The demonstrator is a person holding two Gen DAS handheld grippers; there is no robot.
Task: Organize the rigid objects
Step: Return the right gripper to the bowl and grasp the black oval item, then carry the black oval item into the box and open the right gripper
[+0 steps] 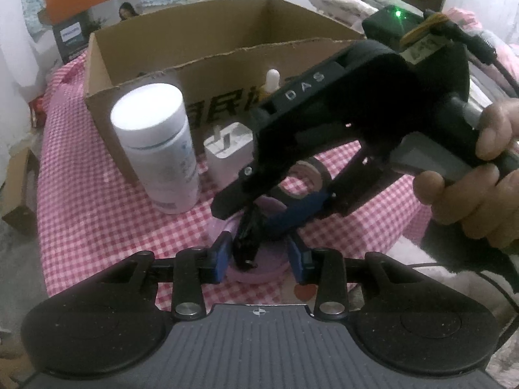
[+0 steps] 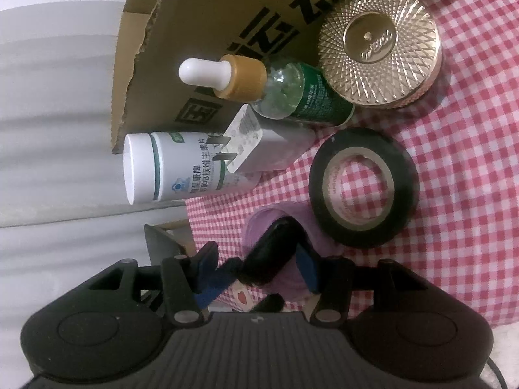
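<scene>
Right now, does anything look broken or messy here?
Yes. The box has a ragged, torn front edge. And nothing is inside it yet: the bottle, charger, dropper, gold lid and tape all crowd the cloth in front of it.

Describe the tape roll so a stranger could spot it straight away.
Find the cardboard box on the pink checked cloth. In front of it stand bottles and a gold-lidded jar; the tape roll lies flat nearer the grippers. It is the only black ring, cloth showing through its hole.
</scene>
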